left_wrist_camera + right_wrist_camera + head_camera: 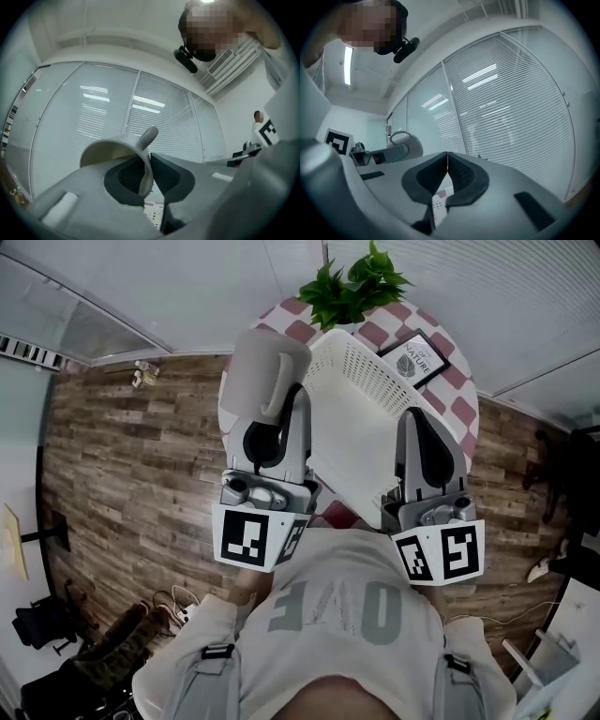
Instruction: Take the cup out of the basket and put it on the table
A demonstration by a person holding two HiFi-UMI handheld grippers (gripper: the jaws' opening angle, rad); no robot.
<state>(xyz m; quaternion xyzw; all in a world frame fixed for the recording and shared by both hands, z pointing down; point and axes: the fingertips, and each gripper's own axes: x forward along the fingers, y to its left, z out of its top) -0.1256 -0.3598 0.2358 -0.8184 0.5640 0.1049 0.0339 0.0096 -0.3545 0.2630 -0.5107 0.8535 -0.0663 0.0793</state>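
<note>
"Seen from over the head, where's the cup (pixel 267 371)?"

"Out of the basket (pixel 361 418), just to its left, with the left gripper (pixel 278 413) clamped on it. There's bare checked table (pixel 464 409) past the basket."

"And the left gripper view?"

"The jaws pinch the wall, one inside and one outside. The mouth faces back along the gripper, so the cup lies tipped. I'd say it needs righting first."

"And the right gripper view?"

"The right gripper (pixel 448 161) is closed, seemingly on the basket's perforated wall. The cup's off to its left."
</note>
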